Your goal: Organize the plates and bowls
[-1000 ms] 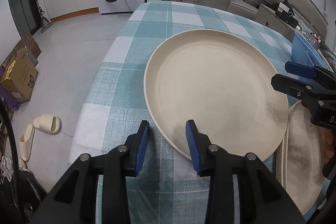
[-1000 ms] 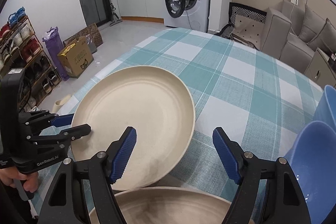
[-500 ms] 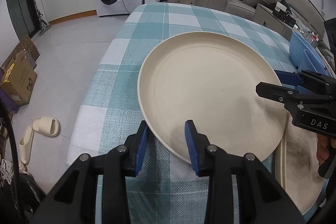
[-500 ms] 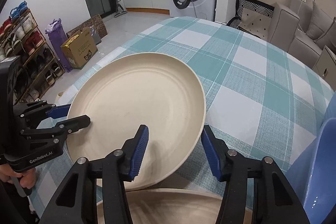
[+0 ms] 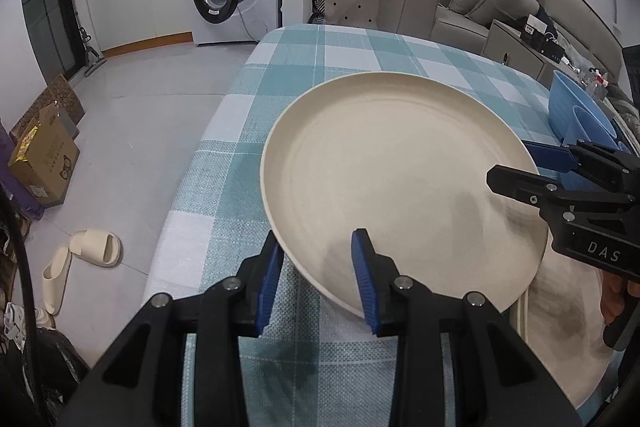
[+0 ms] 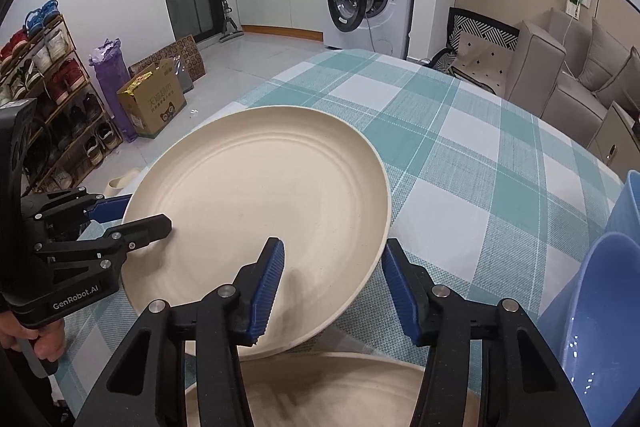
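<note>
My left gripper pinching the round cream plate's rim, right gripper clamped on its opposite edge (plate tilted above the checked worktop)

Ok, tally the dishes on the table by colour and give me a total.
Cream plates: 2, the lifted plate and the plate under it.
Blue bowls: 2, the near one and the one behind it.
Total: 4.
</note>
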`<state>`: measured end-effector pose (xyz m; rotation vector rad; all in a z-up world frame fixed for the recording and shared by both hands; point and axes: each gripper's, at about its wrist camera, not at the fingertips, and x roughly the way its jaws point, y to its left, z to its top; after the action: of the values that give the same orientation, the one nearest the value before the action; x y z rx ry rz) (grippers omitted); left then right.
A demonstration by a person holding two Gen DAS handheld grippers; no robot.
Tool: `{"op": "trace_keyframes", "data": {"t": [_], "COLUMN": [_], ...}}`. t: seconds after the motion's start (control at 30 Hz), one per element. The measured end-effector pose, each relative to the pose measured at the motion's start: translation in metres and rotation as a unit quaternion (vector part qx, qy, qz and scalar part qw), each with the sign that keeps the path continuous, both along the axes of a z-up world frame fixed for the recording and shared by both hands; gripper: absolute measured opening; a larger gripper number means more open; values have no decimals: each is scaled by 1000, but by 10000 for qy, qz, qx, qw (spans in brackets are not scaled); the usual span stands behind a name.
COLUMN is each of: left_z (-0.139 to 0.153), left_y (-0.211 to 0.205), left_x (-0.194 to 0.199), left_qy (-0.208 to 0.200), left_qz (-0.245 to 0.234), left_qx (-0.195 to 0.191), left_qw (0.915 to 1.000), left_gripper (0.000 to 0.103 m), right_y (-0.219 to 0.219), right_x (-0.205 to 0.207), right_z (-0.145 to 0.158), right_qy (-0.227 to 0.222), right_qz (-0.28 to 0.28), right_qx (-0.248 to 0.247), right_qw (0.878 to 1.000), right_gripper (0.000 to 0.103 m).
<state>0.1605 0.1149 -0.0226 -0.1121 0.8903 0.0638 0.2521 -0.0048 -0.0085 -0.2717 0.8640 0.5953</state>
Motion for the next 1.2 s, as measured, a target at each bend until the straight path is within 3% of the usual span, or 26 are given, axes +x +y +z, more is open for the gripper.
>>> {"op": "trace_keyframes", "data": {"t": [0.57, 1.2], "left_z": [40, 80], "left_y": [-10, -43], "left_x": [-27, -68], "left_qy": [-468, -948], "left_qz": [28, -305], "left_qx": [130, 338], "left_qw": [9988, 9945], "left_gripper": [34, 34], "right_y": [-19, -65], "right_x": [-37, -108], "right_z": [46, 94], "right_qy": [-494, -935], "right_qz": [-15, -166], "right_qx": [337, 563], "right_qw": [9982, 9939], "right_gripper": [53, 53]}}
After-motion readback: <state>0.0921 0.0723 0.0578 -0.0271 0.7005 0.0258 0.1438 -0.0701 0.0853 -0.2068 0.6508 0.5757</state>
